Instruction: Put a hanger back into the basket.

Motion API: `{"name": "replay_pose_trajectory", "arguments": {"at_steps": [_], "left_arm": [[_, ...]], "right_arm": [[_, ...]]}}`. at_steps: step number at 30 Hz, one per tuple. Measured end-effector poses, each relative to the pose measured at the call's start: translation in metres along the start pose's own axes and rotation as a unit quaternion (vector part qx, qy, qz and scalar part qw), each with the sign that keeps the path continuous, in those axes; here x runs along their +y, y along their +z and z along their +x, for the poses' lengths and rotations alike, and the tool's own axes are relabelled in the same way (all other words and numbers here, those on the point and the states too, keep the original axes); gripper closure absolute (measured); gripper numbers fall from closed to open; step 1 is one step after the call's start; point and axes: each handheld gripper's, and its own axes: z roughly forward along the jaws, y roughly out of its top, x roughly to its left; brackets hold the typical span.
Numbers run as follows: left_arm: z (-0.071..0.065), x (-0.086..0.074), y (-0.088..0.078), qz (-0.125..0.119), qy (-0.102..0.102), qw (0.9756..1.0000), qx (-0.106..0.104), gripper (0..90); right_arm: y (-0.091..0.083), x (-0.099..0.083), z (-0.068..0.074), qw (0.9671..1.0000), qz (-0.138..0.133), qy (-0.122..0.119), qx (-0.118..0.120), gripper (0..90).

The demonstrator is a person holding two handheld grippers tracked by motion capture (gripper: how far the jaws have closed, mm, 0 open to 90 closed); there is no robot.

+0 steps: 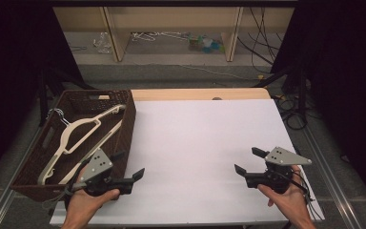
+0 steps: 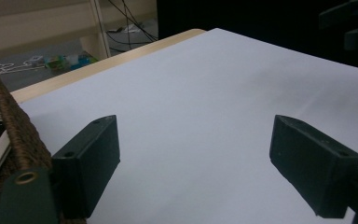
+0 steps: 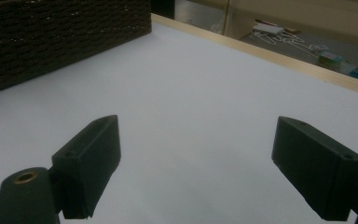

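Cream-coloured clothes hangers lie inside a dark brown woven basket at the table's left. My left gripper is held just off the basket's near right corner, above the white table sheet, open with nothing between its jaws. In the left gripper view its jaws stand wide apart with the basket's wall at the left edge. My right gripper hovers at the near right of the sheet, open and empty; its own view looks across bare sheet toward the basket's side.
Beyond the table's far wooden edge is a floor with a low shelf frame, loose hangers and cables. Black stands flank the table at both sides. In the left gripper view the other gripper's jaws show at the top right.
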Motion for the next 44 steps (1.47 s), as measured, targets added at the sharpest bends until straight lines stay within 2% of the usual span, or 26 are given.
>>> {"name": "replay_pose_trajectory", "arguments": {"at_steps": [3,4,5,6,7,9,11,14,15,17,18,25,26,27,30,32,33,34,41,44], "left_arm": [[-0.003,-0.004,-0.001,0.006,0.019,0.9998,0.005,16.0],[-0.004,-0.007,-0.001,0.003,0.013,0.9999,0.002,16.0],[-0.005,-0.008,-0.001,0.001,0.010,0.9999,0.002,16.1],[-0.005,-0.008,-0.002,0.002,0.010,0.9999,0.003,16.0],[-0.005,-0.009,-0.003,0.003,0.019,0.9998,0.004,16.1],[-0.005,-0.009,-0.004,0.000,0.026,0.9996,0.007,16.1],[-0.007,-0.011,-0.006,-0.005,0.016,0.9998,0.005,16.1],[-0.009,-0.013,-0.006,-0.006,0.025,0.9997,0.003,16.2],[-0.008,-0.012,-0.005,-0.010,0.045,0.9990,0.002,16.1],[-0.009,-0.014,-0.004,-0.010,0.046,0.9989,-0.002,16.2],[-0.010,-0.014,-0.004,-0.005,0.051,0.9987,0.003,16.2],[-0.008,-0.015,-0.004,-0.009,0.043,0.9990,0.000,16.2],[-0.008,-0.015,-0.004,-0.012,0.043,0.9990,0.000,16.2],[-0.006,-0.015,-0.004,-0.013,0.043,0.9990,0.001,16.2],[-0.004,-0.015,-0.005,-0.017,0.040,0.9990,0.006,16.2],[-0.003,-0.015,-0.007,-0.022,0.044,0.9987,0.009,16.2],[-0.003,-0.015,-0.007,-0.024,0.038,0.9989,0.009,16.2],[-0.003,-0.014,-0.007,-0.025,0.039,0.9989,0.010,16.2],[-0.004,-0.014,-0.007,-0.025,0.047,0.9985,0.010,16.2],[-0.004,-0.014,-0.007,-0.031,0.044,0.9985,0.009,16.2]], "right_arm": [[-0.001,-0.002,0.002,1.0000,-0.002,-0.006,0.003,16.4],[-0.002,-0.003,0.003,1.0000,0.000,-0.008,0.000,16.4],[-0.003,-0.004,0.005,1.0000,0.004,-0.004,0.006,16.4],[-0.002,-0.005,0.006,0.9999,-0.006,-0.006,0.007,16.4],[-0.004,-0.005,0.006,0.9999,0.002,-0.009,0.008,16.4],[-0.004,-0.007,0.009,0.9999,-0.003,-0.004,0.011,16.4],[-0.006,-0.009,0.012,1.0000,-0.002,-0.005,0.008,16.4],[-0.008,-0.010,0.014,0.9999,-0.003,-0.006,0.011,16.4],[-0.009,-0.010,0.014,0.9999,-0.004,-0.006,0.011,16.4],[-0.010,-0.011,0.015,0.9998,-0.003,-0.007,0.017,16.4],[-0.010,-0.011,0.015,0.9998,-0.005,-0.006,0.016,16.4],[-0.011,-0.012,0.015,0.9999,-0.012,-0.002,0.012,16.3],[-0.011,-0.013,0.014,0.9998,-0.017,-0.009,0.005,16.4],[-0.012,-0.012,0.014,0.9999,-0.011,-0.005,0.008,16.4],[-0.010,-0.013,0.014,0.9996,-0.022,-0.013,0.009,16.3],[-0.011,-0.012,0.015,0.9997,-0.018,-0.014,0.006,16.4],[-0.010,-0.012,0.015,0.9996,-0.023,-0.013,0.010,16.3],[-0.011,-0.012,0.015,0.9998,-0.011,-0.007,0.012,16.3],[-0.011,-0.012,0.016,0.9998,-0.016,-0.010,0.009,16.3],[-0.011,-0.012,0.016,0.9998,-0.016,-0.009,0.010,16.4]]}}
